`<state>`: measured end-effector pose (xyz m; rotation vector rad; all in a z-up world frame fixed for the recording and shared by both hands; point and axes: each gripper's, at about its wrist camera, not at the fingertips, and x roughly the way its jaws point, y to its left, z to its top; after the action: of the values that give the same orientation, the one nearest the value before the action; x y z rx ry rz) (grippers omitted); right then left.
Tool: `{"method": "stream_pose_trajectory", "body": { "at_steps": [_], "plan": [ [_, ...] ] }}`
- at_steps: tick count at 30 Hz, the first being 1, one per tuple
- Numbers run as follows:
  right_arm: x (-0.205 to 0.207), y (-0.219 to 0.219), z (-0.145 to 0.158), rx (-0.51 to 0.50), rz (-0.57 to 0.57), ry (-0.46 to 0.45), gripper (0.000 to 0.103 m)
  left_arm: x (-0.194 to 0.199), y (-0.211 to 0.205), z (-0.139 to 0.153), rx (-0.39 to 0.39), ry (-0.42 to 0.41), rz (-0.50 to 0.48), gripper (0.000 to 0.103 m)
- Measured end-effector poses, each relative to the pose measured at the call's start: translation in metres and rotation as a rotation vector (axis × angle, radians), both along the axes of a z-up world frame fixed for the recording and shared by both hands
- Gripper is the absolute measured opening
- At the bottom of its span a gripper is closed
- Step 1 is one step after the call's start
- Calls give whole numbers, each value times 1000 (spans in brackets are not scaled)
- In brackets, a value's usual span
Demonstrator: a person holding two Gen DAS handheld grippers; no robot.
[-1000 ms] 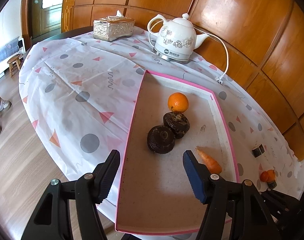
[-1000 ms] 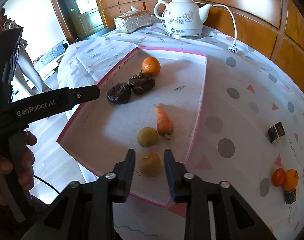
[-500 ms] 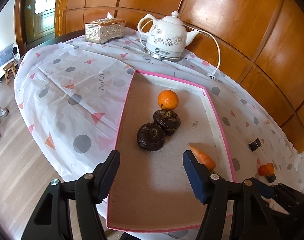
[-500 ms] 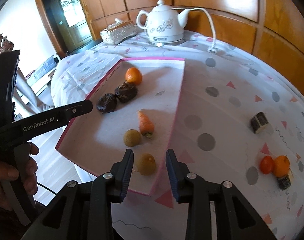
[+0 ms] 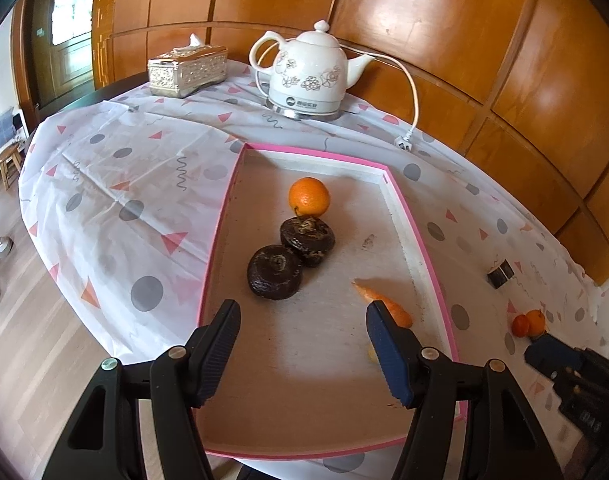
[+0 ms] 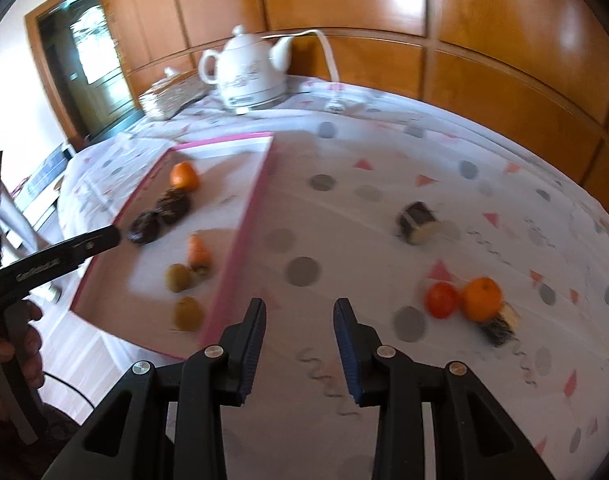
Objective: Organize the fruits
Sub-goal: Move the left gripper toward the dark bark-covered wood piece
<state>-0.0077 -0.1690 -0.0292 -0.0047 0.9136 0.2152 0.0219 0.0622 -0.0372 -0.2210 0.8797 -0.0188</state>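
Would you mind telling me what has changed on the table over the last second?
The right gripper, empty with a small gap between its fingers, swung away from the yellow-green fruit near the pink tray's front edge toward the tablecloth, facing the orange and tomato. The left gripper stayed open over the tray; no fruit moved.

Bright daylight fills both fisheye views, with white glare patches on the glossy wood panelling (image 5: 444, 40) toward twelve and two o'clock. The left wrist view is sharp, straight lines bowing and corners going black, and a soft shadow darkens the pink tray (image 5: 432, 264) around six o'clock. The right wrist view is smeared by motion blur, and its doorway (image 6: 92, 60) at ten o'clock is overexposed.
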Motion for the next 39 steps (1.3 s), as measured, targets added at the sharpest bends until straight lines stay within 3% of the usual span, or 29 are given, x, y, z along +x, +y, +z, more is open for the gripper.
{"method": "stream_pose_trajectory", "body": {
  "at_steps": [7, 28, 39],
  "plan": [
    [-2, -44, 0, -15, -117, 4, 35, 1, -10, 0, 17, 3, -30, 66],
    [-4, -182, 14, -207, -427, 36, 35, 10, -53, 4, 64, 5, -166, 66],
    [-4, -246, 21, -200, -585, 77, 35, 23, -100, 6, 92, 21, -306, 66]
  ]
}}
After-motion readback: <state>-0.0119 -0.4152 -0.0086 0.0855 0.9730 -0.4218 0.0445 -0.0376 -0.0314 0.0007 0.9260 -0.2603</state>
